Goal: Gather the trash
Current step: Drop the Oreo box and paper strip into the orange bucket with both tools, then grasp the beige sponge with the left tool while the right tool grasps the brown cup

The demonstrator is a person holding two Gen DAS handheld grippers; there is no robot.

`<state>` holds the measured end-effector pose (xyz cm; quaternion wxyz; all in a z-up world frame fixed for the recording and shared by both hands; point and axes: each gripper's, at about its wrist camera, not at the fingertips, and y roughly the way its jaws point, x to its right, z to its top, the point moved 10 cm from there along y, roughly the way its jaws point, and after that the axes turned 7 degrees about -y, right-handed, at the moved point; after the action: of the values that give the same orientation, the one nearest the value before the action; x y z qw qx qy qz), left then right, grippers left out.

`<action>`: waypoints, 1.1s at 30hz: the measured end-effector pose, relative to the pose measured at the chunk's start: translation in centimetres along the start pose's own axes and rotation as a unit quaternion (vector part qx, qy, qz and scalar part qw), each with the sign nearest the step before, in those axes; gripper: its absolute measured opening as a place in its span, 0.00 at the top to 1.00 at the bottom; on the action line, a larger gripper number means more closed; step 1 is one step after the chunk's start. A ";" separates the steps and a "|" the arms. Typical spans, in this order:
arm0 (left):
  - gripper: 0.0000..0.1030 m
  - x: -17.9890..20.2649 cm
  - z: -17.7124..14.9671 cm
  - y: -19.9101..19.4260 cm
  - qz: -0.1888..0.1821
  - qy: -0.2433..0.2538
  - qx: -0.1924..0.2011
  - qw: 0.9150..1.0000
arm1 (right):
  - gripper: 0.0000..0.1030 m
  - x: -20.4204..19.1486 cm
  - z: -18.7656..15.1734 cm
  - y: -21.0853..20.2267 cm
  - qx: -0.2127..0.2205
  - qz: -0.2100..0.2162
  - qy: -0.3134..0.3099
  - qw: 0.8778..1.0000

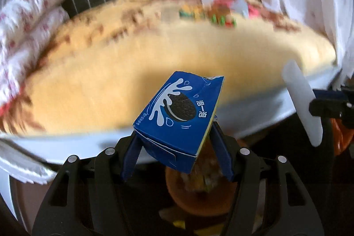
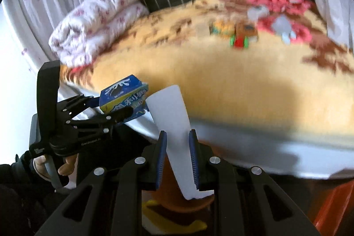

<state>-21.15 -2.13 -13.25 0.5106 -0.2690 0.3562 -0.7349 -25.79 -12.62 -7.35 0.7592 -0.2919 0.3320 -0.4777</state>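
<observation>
We hold two items at the near edge of the bed [image 1: 154,72]: blue box [image 1: 177,116], clamped in our left tool [image 1: 177,147]; white cup [image 2: 174,125], flattened, clamped in our right tool [image 2: 177,160].

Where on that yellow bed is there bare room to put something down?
The broad plain stretch of the yellow bedspread is free, bordered by the near white bed edge and the folded quilt. It is crowded at the far end, around the colourful wrappers on the red patterned cloth.
</observation>
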 end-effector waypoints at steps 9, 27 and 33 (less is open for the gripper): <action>0.43 0.8 -7.6 7.7 0.001 0.014 -0.119 0.993 | 0.79 1.3 -7.1 8.0 -0.108 0.001 0.035 0.994; 0.27 -0.9 -10.1 9.7 -0.023 -0.032 -0.193 0.980 | 0.50 2.1 -8.0 9.3 -0.145 -0.011 0.026 0.989; 0.27 0.4 -6.0 5.5 -0.063 -0.008 -0.117 0.991 | 0.50 3.4 -1.5 3.7 -0.063 -0.018 0.009 0.998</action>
<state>-22.78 -2.25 -21.20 0.4310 -0.3544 0.4181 -0.7168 -23.93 -14.56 -11.85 0.7275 -0.3409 0.3633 -0.4718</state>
